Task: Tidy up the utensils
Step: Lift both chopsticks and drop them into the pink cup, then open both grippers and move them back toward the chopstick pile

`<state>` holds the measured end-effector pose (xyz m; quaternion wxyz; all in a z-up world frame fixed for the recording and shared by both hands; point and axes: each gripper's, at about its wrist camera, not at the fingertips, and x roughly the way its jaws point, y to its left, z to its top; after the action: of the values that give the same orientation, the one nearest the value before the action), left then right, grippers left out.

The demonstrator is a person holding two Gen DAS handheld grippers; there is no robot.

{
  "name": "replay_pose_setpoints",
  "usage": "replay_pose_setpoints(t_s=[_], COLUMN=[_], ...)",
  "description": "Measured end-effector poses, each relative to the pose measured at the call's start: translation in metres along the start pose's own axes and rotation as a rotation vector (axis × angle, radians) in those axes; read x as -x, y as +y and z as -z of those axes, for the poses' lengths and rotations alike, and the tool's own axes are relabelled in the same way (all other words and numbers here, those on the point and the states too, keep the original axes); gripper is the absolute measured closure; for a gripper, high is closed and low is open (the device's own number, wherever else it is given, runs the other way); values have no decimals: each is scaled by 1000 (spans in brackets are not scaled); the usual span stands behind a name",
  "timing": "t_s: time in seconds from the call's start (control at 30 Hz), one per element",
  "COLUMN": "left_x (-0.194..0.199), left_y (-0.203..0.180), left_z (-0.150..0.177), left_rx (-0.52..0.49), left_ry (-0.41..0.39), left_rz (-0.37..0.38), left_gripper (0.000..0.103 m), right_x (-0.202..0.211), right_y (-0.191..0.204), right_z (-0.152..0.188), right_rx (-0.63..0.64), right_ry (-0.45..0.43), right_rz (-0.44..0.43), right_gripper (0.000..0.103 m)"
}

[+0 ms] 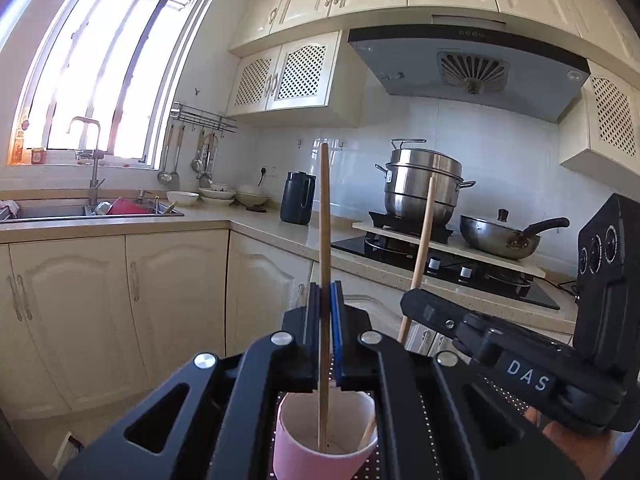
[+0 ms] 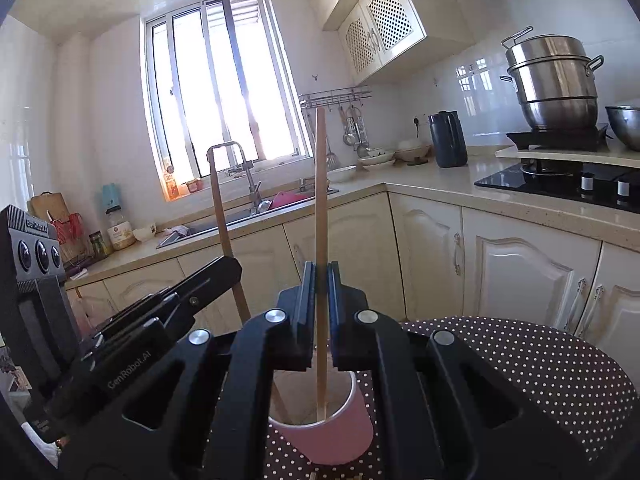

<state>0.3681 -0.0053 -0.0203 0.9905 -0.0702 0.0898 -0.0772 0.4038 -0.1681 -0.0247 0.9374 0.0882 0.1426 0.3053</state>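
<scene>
left tool [image 1: 325, 292]: pressed together on a chopstick [image 1: 325, 240]. Stick stands almost straight up, low end already inside the pink cup [image 1: 320, 446].
right tool [image 2: 319, 276]: also clamped tight on a 2nd chopstick [image 2: 320, 220], upright too, tip down in the same cup [image 2: 332, 436].
other views: left cam shows the right tool [image 1: 416, 300] off to the right w/ its stick [image 1: 424, 236] leaning a bit; right cam shows the left tool [image 2: 236, 266] off to the left w/ its stick [image 2: 221, 208].
cup spot: sits on the dotted tabletop [image 2: 540, 364], right under both tools, close to the cams.
key relation: cup is straight below each tool. Sticks' long way runs up-down, lined up w/ the cup mouth. Both hands look about as near; can't pick a winner.
next, prob.: let go so the sticks drop in & lean on the rim.
hard to see: cup bottom, so can't tell if the tips touch it. Tool frames hide part of the cup rim. Only a bit of a hand [image 1: 576, 440] shows, bottom right in left cam.
</scene>
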Motion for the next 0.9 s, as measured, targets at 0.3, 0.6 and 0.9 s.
replay_pose_setpoints(t_s=[0.3,0.6,0.9], left_x=[18,40,82], left_y=[-3,-2,7], left_z=[18,20,8], left_rx=[-21,-46,-27], left_ry=[89,113,68], left_rz=[-26,-77,-131], left_gripper=[97,59,42], right_x=[15,26,60], right_y=[14,24,31], right_z=[19,24,15], right_rx=[41,30,12], right_ry=[51,73,28], right_rz=[60,100,127], right_gripper=[96,84,53])
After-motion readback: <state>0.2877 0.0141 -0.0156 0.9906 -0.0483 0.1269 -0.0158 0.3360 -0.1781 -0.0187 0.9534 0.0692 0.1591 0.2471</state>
